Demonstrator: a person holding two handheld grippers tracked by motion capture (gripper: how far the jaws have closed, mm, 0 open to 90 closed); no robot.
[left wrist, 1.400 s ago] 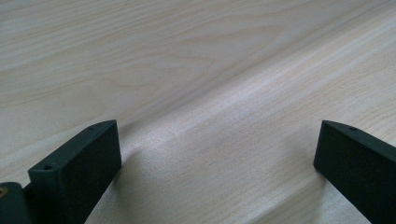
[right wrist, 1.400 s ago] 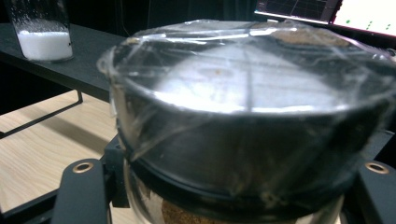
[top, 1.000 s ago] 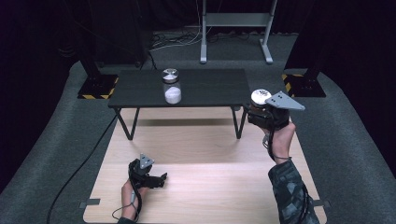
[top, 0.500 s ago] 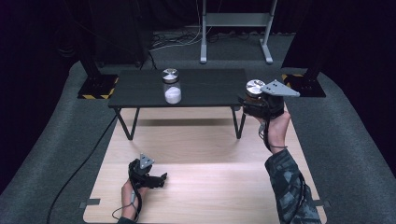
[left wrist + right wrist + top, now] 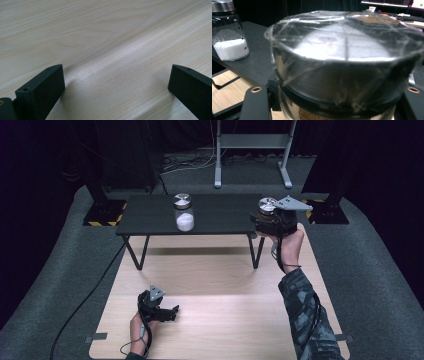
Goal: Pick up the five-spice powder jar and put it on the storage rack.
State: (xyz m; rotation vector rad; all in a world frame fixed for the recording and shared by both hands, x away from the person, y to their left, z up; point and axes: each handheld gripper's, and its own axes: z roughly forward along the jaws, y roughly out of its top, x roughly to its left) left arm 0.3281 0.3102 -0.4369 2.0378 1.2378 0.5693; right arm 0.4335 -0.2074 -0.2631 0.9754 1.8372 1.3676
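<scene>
- R tongs (image 5: 269, 218): pinching a jar (image 5: 268, 209) w/ a silver lid (image 5: 344, 37); brown stuff visible low in the glass in R gripper view; clear film wrapped over lid.
- Held jar: off the surface, at the R end of the black surface (image 5: 220, 215), just at its edge, upright.
- In R gripper view: black jaws either side of the jar, just under the lid, pressing the glass.
- R hand (image 5: 287, 245): under the tongs, camo sleeve (image 5: 305, 315) coming in from bottom R; grey three-cornered plate on top.
- L tongs (image 5: 172, 311): spread wide, nothing between; lying low on the pale wood floor board (image 5: 225, 320), pointing R in high view.
- In L gripper view: two black jaws well apart, bare light wood grain (image 5: 112, 50) between.
- L hand (image 5: 137, 325): bottom L, cable trailing behind.
- 2nd jar (image 5: 183, 212): upright on the black surface, L of centre, silver lid, white powder in lower part; well apart from the held jar. Same jar (image 5: 229, 32) at L edge of R gripper view.
- Beyond: grey carpet (image 5: 75, 270), metal stand legs (image 5: 250, 165) at back, dark room.
</scene>
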